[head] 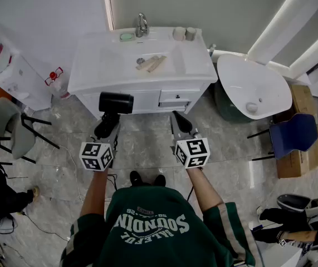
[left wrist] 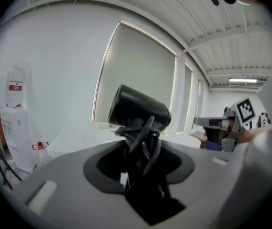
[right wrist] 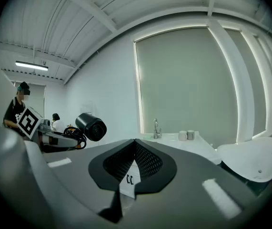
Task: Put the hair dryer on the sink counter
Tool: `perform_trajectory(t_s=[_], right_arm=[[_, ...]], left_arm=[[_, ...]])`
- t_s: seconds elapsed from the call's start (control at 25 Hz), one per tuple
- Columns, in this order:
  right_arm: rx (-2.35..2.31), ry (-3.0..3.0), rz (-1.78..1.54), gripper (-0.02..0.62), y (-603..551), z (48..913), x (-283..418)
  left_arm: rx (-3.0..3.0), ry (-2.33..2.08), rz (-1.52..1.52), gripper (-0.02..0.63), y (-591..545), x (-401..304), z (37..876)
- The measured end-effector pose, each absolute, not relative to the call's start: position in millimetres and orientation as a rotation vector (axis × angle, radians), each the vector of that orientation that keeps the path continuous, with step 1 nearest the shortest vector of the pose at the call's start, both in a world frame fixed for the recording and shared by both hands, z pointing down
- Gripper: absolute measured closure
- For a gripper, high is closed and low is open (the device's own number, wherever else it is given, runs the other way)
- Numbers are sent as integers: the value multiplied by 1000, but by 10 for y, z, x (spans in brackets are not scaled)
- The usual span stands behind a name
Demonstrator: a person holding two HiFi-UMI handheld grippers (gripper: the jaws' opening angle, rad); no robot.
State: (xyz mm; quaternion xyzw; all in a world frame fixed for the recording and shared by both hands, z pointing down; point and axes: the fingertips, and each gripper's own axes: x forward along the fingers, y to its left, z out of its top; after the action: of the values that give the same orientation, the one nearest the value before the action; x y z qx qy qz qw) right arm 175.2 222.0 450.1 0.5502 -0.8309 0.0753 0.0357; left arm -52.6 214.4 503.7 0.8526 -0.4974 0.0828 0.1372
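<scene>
A: Risks from here, biggest first?
B: Short of the sink counter (head: 94,65). Hair dryer (head: 116,103) up in the air on the near side of the cabinet front, clamped by its handle in the left gripper (head: 108,121). Could clip the counter's near edge if carried in low. Looks barrel-heavy and tilted, so could swing in the grip. Cord (left wrist: 143,142) looped round the handle inside the clamp, which probably means a soft hold. Could slip, or unwind and snag. Wooden pieces (head: 152,63) lying mid-counter, so safer to land left of them.
A: Right gripper (head: 176,121)?
B: Closed on nothing, idle just right of the left one.
A: View differences?
B: Head view only: full counter layout, faucet (head: 142,24) and cups (head: 184,33) at the far edge. Left gripper view only: cord loops across the handle. Right gripper view only: dryer side-on, barrel mouth visible.
</scene>
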Motion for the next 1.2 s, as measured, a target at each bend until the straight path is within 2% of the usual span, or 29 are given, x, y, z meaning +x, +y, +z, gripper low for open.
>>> perform_trajectory(t_s=[0.6,1.2], right_arm=[[1710,-2509,297,594,2119,4670,1659],[1723,-2479,291,594,1733,4740,1140]], left_arm=[[2480,-1401,238,385,1988,-585,5120],[2504,-1341,230,387,1592,-999,5220]])
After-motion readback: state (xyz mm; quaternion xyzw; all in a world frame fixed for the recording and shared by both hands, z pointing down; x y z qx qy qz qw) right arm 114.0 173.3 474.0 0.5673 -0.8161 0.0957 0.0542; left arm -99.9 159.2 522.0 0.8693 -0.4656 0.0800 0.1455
